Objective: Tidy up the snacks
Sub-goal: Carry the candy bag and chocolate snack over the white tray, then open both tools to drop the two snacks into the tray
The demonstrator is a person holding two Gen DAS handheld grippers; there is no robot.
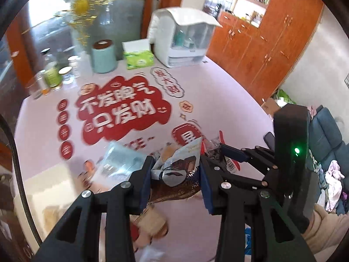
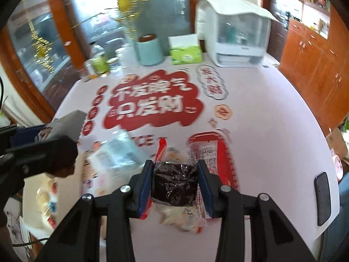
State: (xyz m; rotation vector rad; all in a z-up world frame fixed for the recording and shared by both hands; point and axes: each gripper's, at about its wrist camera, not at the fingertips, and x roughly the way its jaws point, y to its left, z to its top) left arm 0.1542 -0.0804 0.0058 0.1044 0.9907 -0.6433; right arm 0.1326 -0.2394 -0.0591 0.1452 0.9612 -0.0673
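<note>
Both tools point(image 1: 175, 174) point(image 2: 175, 182) clamp snack packets point(image 1: 176, 168) point(image 2: 174, 183); table point(image 1: 218, 91) centre open.

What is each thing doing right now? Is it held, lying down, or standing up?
Left gripper: shut on a silver-blue snack packet.
Right gripper: shut on a dark-filled clear snack packet.
Pale blue packet: lying on the table.
Phone: lying flat.
Teal canister: upright.
Tissue pack: opened.
</note>
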